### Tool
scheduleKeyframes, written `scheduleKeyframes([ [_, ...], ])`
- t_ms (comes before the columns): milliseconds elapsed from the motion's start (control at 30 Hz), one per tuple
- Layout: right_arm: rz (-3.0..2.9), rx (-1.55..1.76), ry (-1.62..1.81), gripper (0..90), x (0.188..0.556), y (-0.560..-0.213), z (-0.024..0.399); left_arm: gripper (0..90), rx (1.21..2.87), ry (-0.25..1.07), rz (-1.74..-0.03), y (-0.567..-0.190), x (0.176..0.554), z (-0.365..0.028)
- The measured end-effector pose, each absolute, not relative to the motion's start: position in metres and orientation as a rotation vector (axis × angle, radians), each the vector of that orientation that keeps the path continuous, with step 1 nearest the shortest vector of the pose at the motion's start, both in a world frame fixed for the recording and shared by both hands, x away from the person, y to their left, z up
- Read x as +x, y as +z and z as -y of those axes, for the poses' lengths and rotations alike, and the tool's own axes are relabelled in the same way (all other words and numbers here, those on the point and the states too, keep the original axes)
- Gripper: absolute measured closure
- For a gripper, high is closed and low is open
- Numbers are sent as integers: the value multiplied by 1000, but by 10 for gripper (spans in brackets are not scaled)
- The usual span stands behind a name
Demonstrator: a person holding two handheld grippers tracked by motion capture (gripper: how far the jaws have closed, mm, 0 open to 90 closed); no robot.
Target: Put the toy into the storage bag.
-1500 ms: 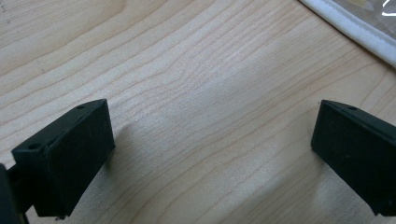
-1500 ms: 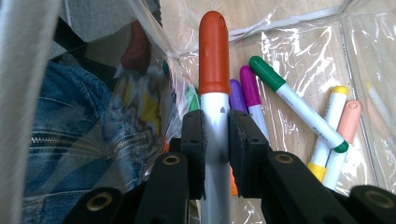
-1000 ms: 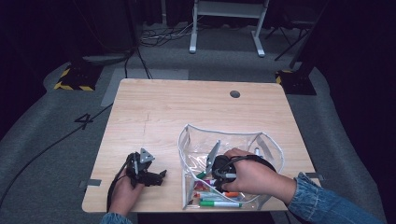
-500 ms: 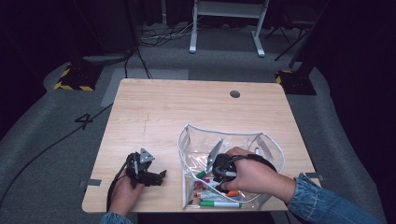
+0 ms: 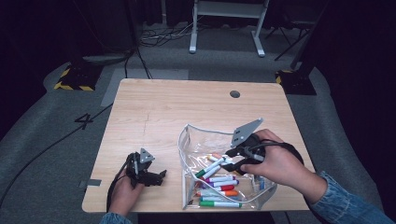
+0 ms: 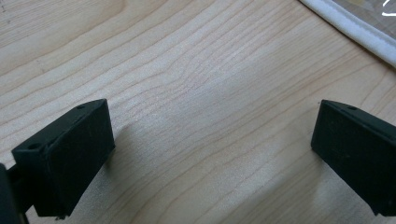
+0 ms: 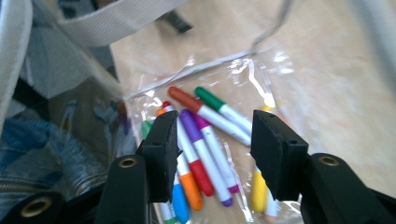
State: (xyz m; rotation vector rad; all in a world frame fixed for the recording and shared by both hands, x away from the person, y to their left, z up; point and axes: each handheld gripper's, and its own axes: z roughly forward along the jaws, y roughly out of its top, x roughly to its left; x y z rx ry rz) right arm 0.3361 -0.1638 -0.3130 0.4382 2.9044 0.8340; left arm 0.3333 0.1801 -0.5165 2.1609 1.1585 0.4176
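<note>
A clear plastic pouch with white trim lies open on the right half of the wooden table. Several coloured markers lie loose inside it. My right gripper hovers over the pouch, pointing left. Its jaws have just been opening, and nothing is between them. In the right gripper view, the gripper looks down on the markers and the pouch trim. My left gripper rests on the table left of the pouch. It stands open over bare wood, with the pouch trim nearby.
A round cable hole sits near the table's far right edge. Bare wood stretches across the far and left parts of the table. A denim sleeve comes in at the bottom right. Cables and a metal stand are on the floor behind.
My right hand has lifted and drawn back to the right above the pouch, and its jaws have opened wider. The left hand has stayed where it was.
</note>
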Motion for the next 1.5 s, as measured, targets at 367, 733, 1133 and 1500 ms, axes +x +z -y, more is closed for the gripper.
scheduleKeyframes([
  [367,-2758,663,892,540,352,-293,221,0,2162,415,-1157,-517,333,-180],
  [733,-2587,913,968,517,368,-289,279,0,2163,413,-1158,-516,333,-180],
  [1133,-2481,1148,919,488,392,-319,328,0,2165,416,-1156,-516,333,-180],
  [1500,-2554,1233,809,463,401,-387,338,0,2163,414,-1158,-517,333,-180],
])
